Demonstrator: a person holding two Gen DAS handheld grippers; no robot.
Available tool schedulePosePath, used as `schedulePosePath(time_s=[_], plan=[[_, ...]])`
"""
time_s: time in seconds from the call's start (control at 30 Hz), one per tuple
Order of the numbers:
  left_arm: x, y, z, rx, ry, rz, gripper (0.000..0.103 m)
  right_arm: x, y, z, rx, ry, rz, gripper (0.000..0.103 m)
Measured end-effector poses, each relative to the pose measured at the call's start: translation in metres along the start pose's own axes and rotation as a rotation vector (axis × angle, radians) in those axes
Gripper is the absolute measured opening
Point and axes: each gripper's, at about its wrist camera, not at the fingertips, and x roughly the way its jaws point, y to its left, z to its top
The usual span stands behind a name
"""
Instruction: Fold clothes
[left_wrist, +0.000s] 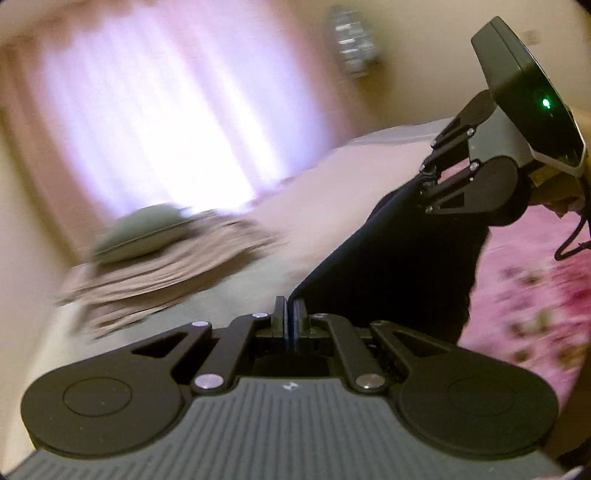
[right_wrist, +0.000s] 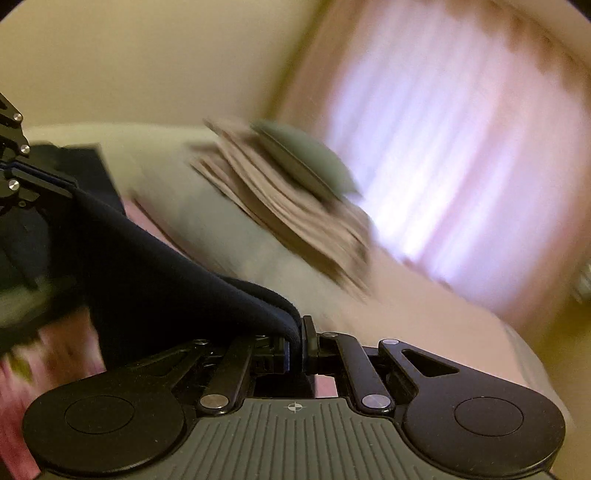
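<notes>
Both tongs (left_wrist: 290, 314) (right_wrist: 295, 338) clamped tight on dark garment (left_wrist: 399, 266).

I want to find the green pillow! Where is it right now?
The flat grey-green pillow lies on a pile of folded beige cloths on the bed, before the bright pink curtain; it shows left in the left wrist view, upper middle in the right.

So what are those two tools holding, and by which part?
Both grip one dark navy garment. The left tool and the right tool each pinch its top edge, and the cloth stretches between them.
</notes>
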Motion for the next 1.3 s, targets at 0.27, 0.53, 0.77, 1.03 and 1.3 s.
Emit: schedulePosePath(time_s=[0.27,0.53,0.77,1.03,1.3], plan=[[0.031,-0.091,0.051,0.162,-0.121,-0.331,0.002,-0.096,-0.07,-0.082,0.181,0.209,-0.277,0.004],[0.052,-0.121,0.087,0.269,-0.173,-0.454,0.002,-0.171,-0.079,-0.11,0.345,0.305,-0.331,0.003],[0.138,-0.158,0.149,0.382,-0.159,-0.517,0.002,-0.183,-0.139,-0.124,0.446,0.339,-0.321,0.004],[0.35,-0.241,0.215,0.391,0.067,-0.517,0.007,-0.091,-0.301,-0.211,0.594,0.431,-0.206,0.004],[0.478,-0.237,0.191,0.24,0.355,-0.325,0.045,0.001,-0.383,-0.299,0.667,0.432,-0.144,0.07]])
